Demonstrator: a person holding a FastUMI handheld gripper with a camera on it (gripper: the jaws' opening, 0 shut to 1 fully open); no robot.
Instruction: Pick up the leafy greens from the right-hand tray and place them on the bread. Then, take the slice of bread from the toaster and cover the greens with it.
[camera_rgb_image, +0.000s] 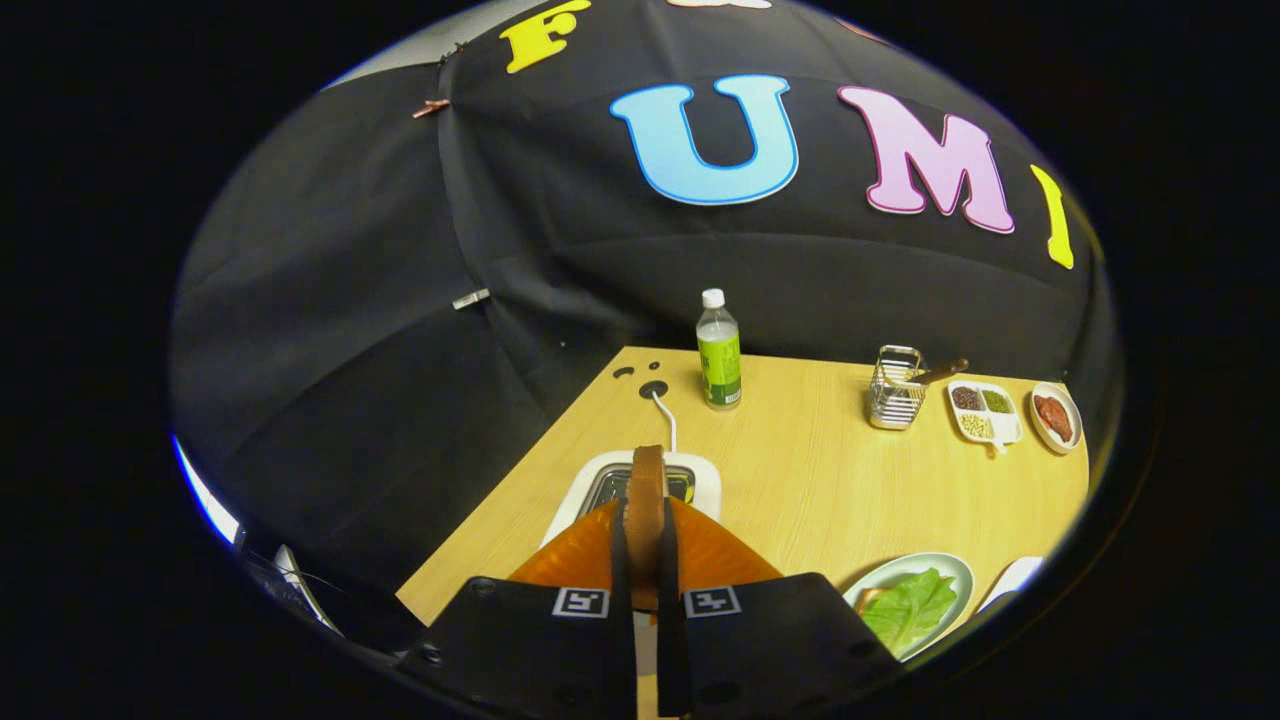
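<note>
My gripper (646, 540) is shut on a slice of bread (645, 500), held edge-on between the orange fingers (580, 555) and lifted above the white toaster (700, 478), whose slot lies just beyond the fingers. To the right of the fingers, a pale green plate (955, 575) holds the leafy greens (910, 605), which lie on top of a bread slice whose crust peeks out at the plate's left side.
On the wooden table (800, 480) stand a green-labelled bottle (719, 352), a wire basket (895, 390) with a wooden-handled utensil, a divided white dish (985, 412) of beans and a small plate (1055, 417) of red food. A white tray edge (1012, 580) lies right of the greens.
</note>
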